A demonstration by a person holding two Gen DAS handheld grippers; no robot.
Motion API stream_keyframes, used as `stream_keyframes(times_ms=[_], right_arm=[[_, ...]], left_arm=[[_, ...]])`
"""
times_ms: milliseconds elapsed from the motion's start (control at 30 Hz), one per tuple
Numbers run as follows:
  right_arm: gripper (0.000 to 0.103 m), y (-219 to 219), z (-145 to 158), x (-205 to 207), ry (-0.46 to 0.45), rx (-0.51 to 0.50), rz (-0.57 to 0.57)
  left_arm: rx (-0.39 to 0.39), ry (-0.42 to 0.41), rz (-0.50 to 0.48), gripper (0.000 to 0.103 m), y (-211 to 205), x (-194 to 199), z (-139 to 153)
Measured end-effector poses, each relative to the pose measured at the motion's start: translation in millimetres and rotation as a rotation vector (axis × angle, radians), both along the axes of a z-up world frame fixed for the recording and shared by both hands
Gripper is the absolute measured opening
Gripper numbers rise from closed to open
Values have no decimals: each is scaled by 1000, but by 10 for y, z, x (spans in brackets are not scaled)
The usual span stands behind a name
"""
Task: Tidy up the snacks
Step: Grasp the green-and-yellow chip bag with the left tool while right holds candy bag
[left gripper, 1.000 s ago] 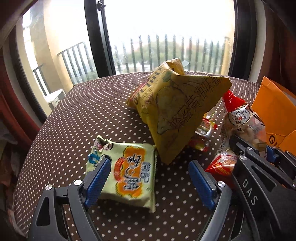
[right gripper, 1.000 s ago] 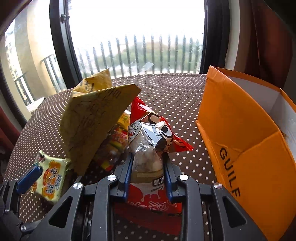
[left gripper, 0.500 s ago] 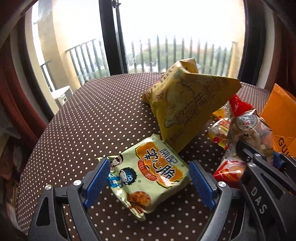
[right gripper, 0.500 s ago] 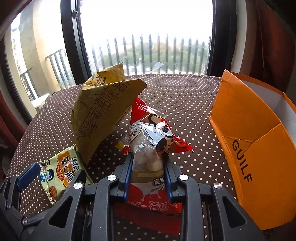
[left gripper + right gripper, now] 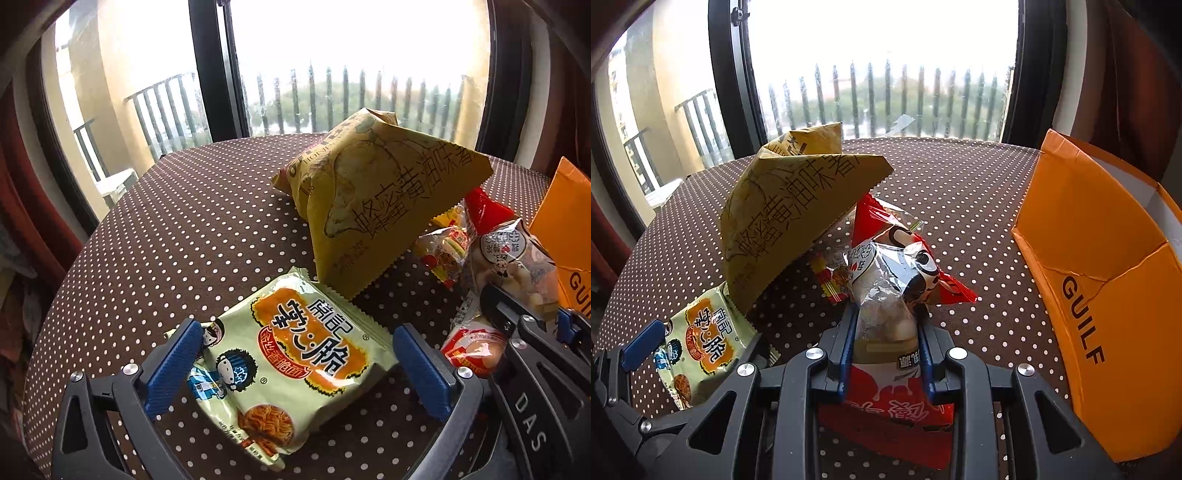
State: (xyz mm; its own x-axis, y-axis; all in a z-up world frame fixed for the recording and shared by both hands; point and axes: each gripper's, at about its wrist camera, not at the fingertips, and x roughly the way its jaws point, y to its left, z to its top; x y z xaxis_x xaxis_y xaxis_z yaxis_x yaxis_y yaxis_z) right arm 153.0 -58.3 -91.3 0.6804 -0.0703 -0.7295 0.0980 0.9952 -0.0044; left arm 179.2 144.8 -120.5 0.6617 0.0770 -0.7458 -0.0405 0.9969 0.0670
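Left gripper [image 5: 295,363]: black frame with blue pads, jaws spread wide. The pale green noodle-snack packet lies between them; the left pad meets the packet's edge, while the right pad stands just beside it. A second ago only the left pad overlapped the packet, which lay mostly to the left of the gap.

Pale green noodle-snack packet with orange label and cartoon figure [image 5: 291,373]: flat on the cloth at 6 o'clock of the left wrist view, its far corner touching the yellow bag. It now sits turned and centred between the pads, filling more of the view than before.

Large yellow paper-look chip bag [image 5: 373,206]: propped tilted at 1 o'clock of the left view, leaning over the small packets. Its place on the table is unchanged.

Small clear packet with burger print and yellow-red edge [image 5: 445,251]: at 3 o'clock in the left view, under the yellow bag's lower edge.

Right gripper [image 5: 886,332]: jaws closed narrowly onto the red-and-clear candy bag, gripping its waist. Same hold as a second ago.

Red-and-clear candy bag with cow face print [image 5: 894,280]: upright between the right pads, at 6 o'clock of the right view.

Orange cardboard box printed GUILF [image 5: 1108,277]: open, at 3 o'clock of the right view, apart from the candy bag.

Brown tablecloth with white polka dots [image 5: 960,192]: covers the round table under all items.
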Motion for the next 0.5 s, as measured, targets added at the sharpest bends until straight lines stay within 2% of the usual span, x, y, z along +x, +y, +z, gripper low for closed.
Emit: stream_keyframes(times_ms=[300, 500], right_arm=[[32, -4, -9, -4, 1, 16, 14], [32, -14, -9, -67, 5, 25, 36]], left_arm=[[13, 10, 14, 100, 19, 72, -35], [39, 8, 9, 98, -63, -81, -39]])
